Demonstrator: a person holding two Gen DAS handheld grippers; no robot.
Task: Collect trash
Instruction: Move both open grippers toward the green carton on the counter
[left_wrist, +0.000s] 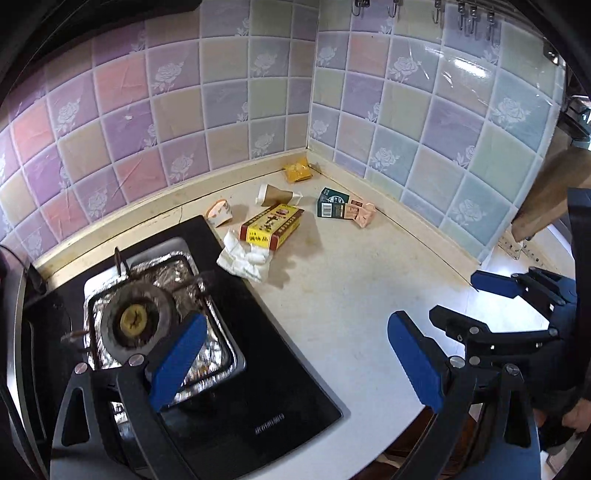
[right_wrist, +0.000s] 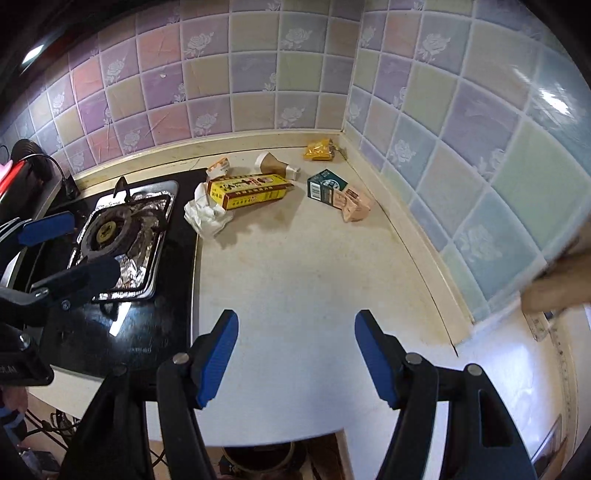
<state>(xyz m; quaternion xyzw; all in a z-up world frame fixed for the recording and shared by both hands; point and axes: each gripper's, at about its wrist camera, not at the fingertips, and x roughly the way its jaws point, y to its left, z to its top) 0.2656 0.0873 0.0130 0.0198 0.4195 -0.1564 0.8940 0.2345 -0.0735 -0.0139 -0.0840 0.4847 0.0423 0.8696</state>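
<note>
Right wrist view: both grippers, left gripper (left_wrist: 295, 363) & right gripper (right_wrist: 295, 358), gape empty over bench's front edge w/ trash (right_wrist: 245, 192) clustered toward back corner by stove (right_wrist: 122, 229); risk: reach snags burner grate or shoves tissue (right_wrist: 205, 216) onto it.

Yellow box (left_wrist: 272, 226) print too small to read; crumpled tissue (left_wrist: 243, 256) partly under it; wooden board (left_wrist: 546, 195) cut by frame edge.
</note>
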